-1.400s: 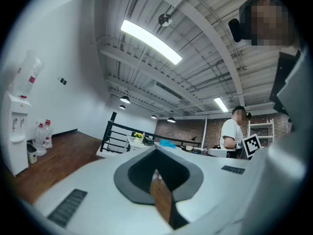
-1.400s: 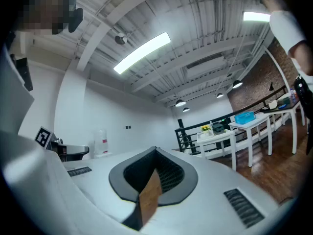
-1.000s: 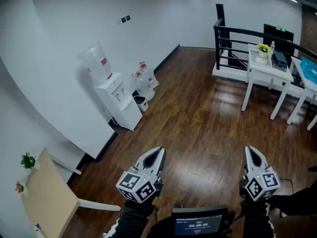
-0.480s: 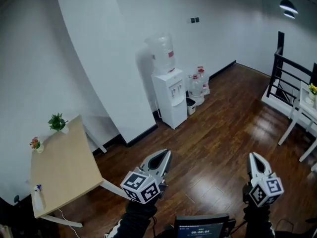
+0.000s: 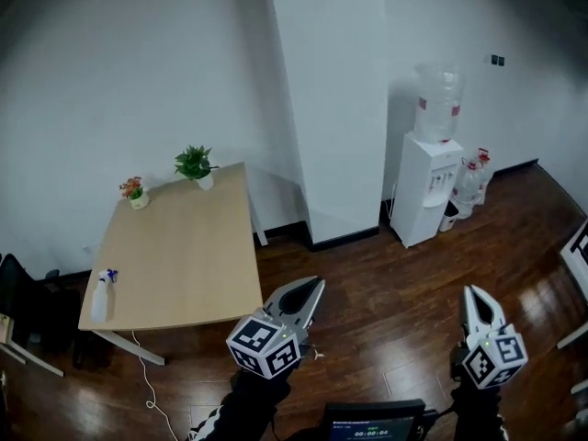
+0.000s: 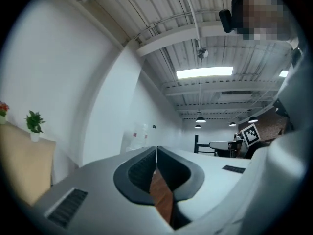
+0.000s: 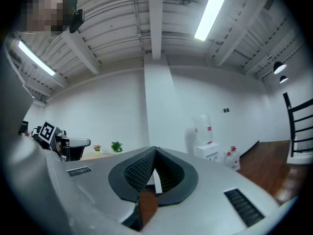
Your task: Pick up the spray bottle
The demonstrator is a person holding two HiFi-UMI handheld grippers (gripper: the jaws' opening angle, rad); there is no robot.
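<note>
A small white spray bottle (image 5: 100, 296) with a blue top stands near the left edge of a light wooden table (image 5: 184, 255), far left in the head view. Both grippers are held level over the dark wood floor, well short of the table and to its right. My left gripper (image 5: 314, 286) is shut with nothing between its jaws, and its tips meet in its own view (image 6: 156, 149). The right gripper (image 5: 471, 292) is also shut and empty (image 7: 155, 150). Neither gripper view shows the bottle.
Two small potted plants (image 5: 195, 163) (image 5: 134, 192) stand at the table's far edge. A white pillar (image 5: 331, 108) rises behind the table. A water dispenser (image 5: 430, 186) and spare jugs (image 5: 470, 184) stand by the right wall. A dark chair (image 5: 14, 288) sits left of the table; a cable (image 5: 147, 384) trails beneath it.
The whole view has swung left: the table with the spray bottle has come fully into sight and the water dispenser has slid to the right. Both grippers stay shut and empty.
</note>
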